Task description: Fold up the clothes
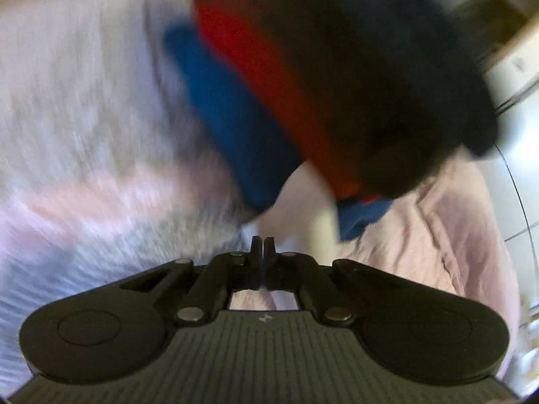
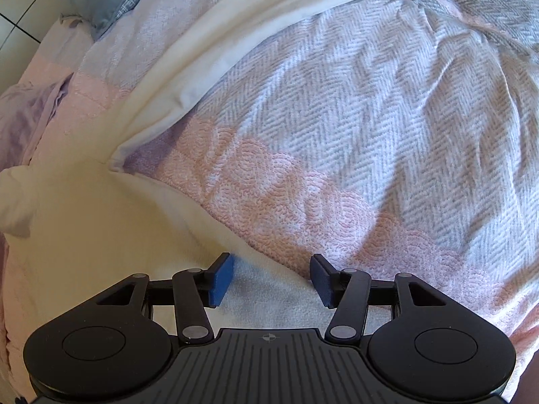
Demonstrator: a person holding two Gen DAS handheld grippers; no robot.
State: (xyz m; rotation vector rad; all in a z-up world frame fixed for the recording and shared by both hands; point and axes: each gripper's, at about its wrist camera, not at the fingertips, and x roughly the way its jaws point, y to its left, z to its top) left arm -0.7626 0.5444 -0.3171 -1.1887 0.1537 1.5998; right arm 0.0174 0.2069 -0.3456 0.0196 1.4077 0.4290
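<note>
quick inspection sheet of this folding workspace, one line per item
surface: pink and grey woven bedspread, creased.
job's things: white garment lying flat; stacked folded clothes in blue, red and dark, blurred.
clutter: blue-grey pillow at the bed's edge.
grippers: left gripper shut, nothing seen between the jaws; right gripper open over white cloth.
cables: thin dark line, possibly a cable.
surroundings: tiled floor.

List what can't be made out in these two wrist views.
- Left wrist view: motion blur smears the stack of dark, red and blue clothes; garment types unreadable.
- Left wrist view: whether the shut left gripper pinches any fabric is unclear.
- Right wrist view: the white garment runs under the open right gripper and off the frame; its shape is hidden.
- Right wrist view: the blanket covers whatever lies beneath.
</note>
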